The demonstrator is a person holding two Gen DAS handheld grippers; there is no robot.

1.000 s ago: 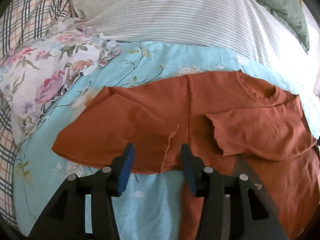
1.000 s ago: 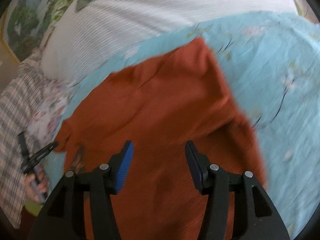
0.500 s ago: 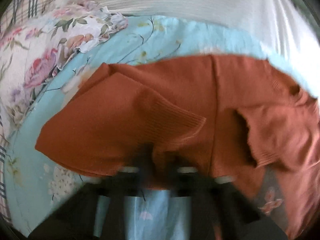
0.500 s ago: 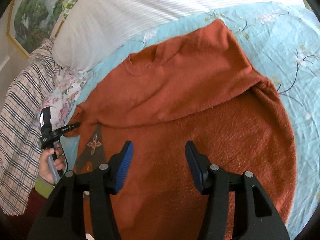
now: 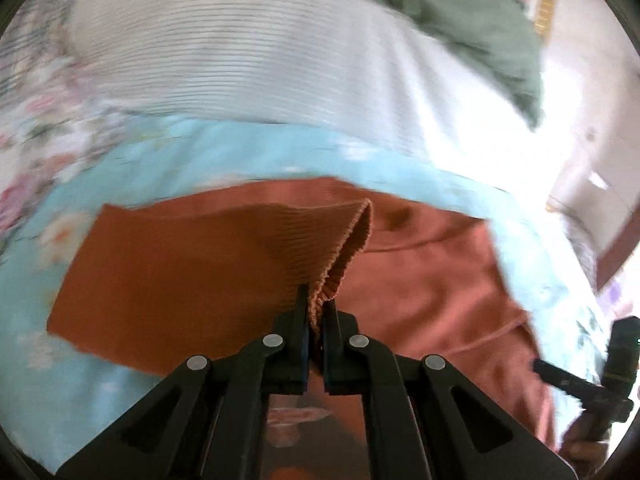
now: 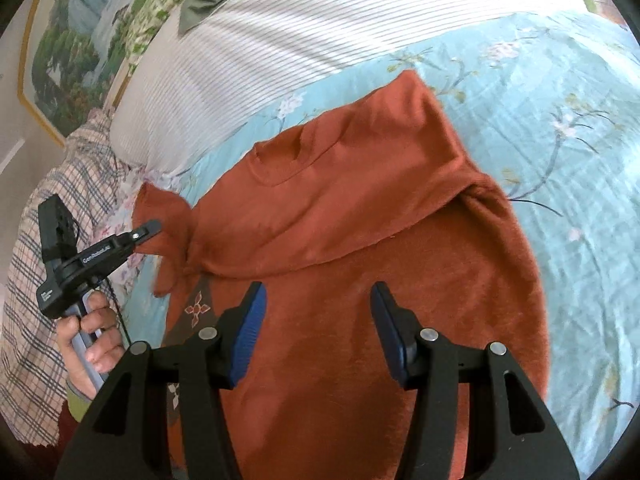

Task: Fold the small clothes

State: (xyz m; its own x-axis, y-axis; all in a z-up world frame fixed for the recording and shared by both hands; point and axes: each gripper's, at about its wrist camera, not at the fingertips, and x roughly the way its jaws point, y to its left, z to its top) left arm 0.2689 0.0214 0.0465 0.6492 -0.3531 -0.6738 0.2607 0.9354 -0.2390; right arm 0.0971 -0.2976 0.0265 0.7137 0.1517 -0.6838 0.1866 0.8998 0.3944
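A rust-orange knit sweater [image 6: 360, 216] lies on the light blue floral bed sheet [image 6: 560, 128], its right sleeve folded across the chest. My left gripper [image 5: 316, 304] is shut on the ribbed cuff of the left sleeve [image 5: 224, 256] and holds it lifted off the bed. In the right wrist view the left gripper [image 6: 150, 228] shows at the left with the sleeve [image 6: 164, 216] in it. My right gripper [image 6: 316, 300] is open and empty, hovering over the sweater's lower body.
A white striped pillow [image 6: 320, 28] lies behind the sweater, with a green cloth [image 5: 472, 12] on it. Plaid and floral bedding [image 6: 44, 216] lies at the left. A framed picture [image 6: 80, 40] hangs on the wall.
My left gripper went from open to shut on the left sleeve's cuff and lifted it. My right gripper stayed open and pulled back a little over the sweater's body.
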